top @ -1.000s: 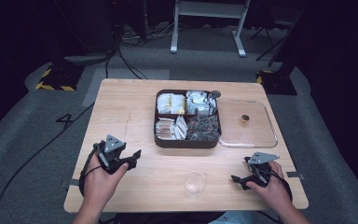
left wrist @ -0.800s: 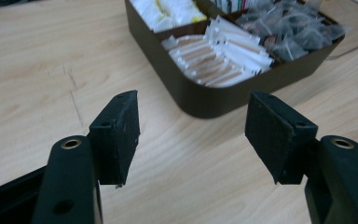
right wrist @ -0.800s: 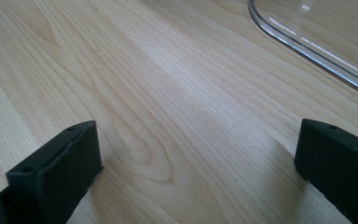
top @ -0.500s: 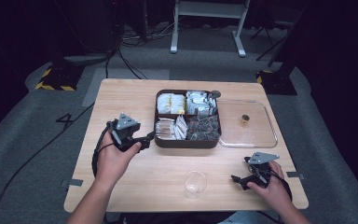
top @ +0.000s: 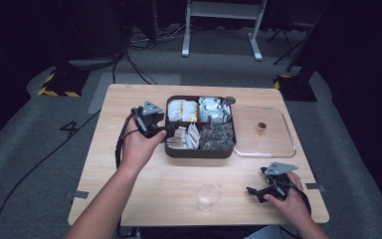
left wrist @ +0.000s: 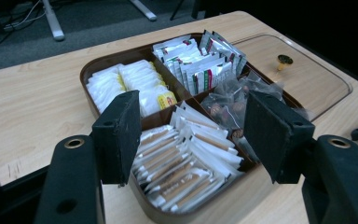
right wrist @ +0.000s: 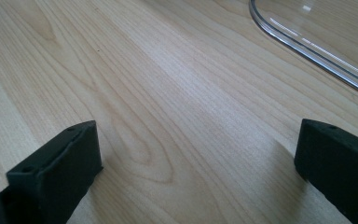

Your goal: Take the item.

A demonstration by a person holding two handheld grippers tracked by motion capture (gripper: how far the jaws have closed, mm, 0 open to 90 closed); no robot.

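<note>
A brown tray (top: 199, 152) with four compartments stands at mid-table. It holds white sachets (left wrist: 121, 81), silver packets (left wrist: 200, 60), dark wrapped pieces (left wrist: 228, 102) and white-brown sachets (left wrist: 182, 158). My left gripper (top: 168, 131) hovers at the tray's left edge. In the left gripper view, the left gripper (left wrist: 191, 128) is open above the white-brown sachets, with nothing between its pads. My right gripper (top: 254, 191) rests near the table's front right. Its jaws (right wrist: 196, 158) stand wide open over bare wood.
A clear lid (top: 273, 148) with a gold knob (top: 261, 127) lies flat to the right of the tray; its edge (right wrist: 307, 51) shows ahead of the right gripper. A clear plastic cup (top: 208, 195) stands near the front edge. Cables trail over the floor beyond the table.
My left hand has carried its gripper from the table's left front up and rightward to the tray's left edge. The right gripper has stayed put.
</note>
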